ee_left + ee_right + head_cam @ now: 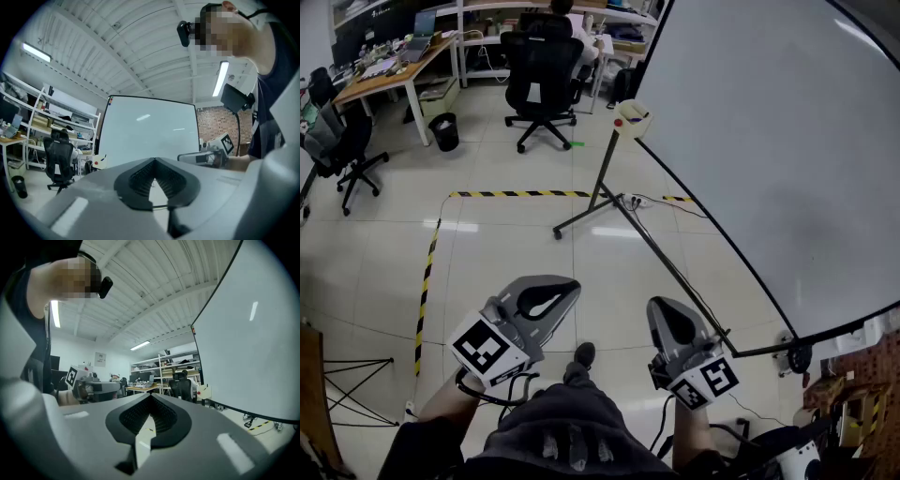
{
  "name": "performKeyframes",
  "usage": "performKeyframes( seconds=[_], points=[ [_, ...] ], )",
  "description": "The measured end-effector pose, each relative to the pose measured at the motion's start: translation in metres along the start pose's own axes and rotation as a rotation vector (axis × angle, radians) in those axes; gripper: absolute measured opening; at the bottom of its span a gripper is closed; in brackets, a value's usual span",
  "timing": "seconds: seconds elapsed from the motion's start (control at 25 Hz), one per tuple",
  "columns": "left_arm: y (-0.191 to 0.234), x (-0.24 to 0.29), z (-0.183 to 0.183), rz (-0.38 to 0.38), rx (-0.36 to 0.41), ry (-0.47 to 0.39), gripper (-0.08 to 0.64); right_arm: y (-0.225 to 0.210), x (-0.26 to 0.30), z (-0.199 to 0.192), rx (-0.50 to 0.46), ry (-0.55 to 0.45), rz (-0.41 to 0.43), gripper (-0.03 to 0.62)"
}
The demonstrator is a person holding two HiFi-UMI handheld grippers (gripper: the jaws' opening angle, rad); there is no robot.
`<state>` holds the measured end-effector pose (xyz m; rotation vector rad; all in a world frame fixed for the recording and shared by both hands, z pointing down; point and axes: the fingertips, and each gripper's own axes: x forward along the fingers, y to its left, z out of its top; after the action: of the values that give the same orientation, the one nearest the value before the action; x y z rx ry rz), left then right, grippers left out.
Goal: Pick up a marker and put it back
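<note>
Both tools are held low, close to my waist. Left hand-held gripper (564, 290): jaws together, nothing between them. Right hand-held gripper (663, 312): the same, pads meeting at the tip, nothing held.

Tiled floor (506, 253) lies between me and the target. Well ahead, a cream holder (633, 118) with a red dot on its face sits at the near corner of the whiteboard (769, 159).

I take it the marker is in there. Only a dark sliver shows at the mouth, too small to give its long axis or colour. I judge the right arm slightly nearer; the reach goes straight forward.
</note>
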<state>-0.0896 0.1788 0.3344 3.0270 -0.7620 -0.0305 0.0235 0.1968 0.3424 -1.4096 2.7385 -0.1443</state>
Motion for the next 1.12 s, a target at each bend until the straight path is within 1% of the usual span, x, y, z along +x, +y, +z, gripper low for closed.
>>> performKeyframes(
  seconds=[0.12,0.24,0.32,0.44,0.52,0.6,0.72,0.84,0.92,1.04,1.12],
  points=[
    [0.020,0.035,0.013,0.020,0.007,-0.040,0.006,-0.043,0.015,0.001,0.008,0.012,0.000,0.002],
    [0.044,0.074,0.012,0.041,0.010,-0.009,0.006,-0.088,0.035,0.004,0.009,0.024,0.013,0.002],
    [0.061,0.098,0.012,0.061,0.009,0.015,0.006,-0.114,0.050,0.011,0.022,0.017,0.043,0.002],
    [0.084,0.128,0.016,0.103,0.001,0.006,0.006,-0.151,0.069,0.018,0.033,0.024,0.078,0.002],
    [0.101,0.144,0.012,0.121,0.007,0.028,0.006,-0.174,0.083,0.015,0.019,0.046,0.086,0.002],
    [0.116,0.157,0.011,0.129,0.005,0.041,0.006,-0.187,0.096,0.016,0.009,0.053,0.099,0.002],
    [0.143,0.176,0.014,0.140,0.005,0.031,0.006,-0.204,0.120,0.021,0.014,0.053,0.118,0.002],
    [0.174,0.195,0.014,0.134,0.004,0.021,0.006,-0.222,0.149,0.021,0.010,0.061,0.126,0.002],
    [0.197,0.207,0.011,0.125,0.004,0.015,0.006,-0.234,0.169,0.017,0.003,0.074,0.124,0.002],
    [0.236,0.225,0.012,0.104,0.008,-0.018,0.006,-0.253,0.204,0.016,-0.006,0.073,0.103,0.002],
    [0.265,0.236,0.012,0.083,0.016,-0.014,0.006,-0.264,0.229,0.015,0.001,0.072,0.085,0.002]
  ],
)
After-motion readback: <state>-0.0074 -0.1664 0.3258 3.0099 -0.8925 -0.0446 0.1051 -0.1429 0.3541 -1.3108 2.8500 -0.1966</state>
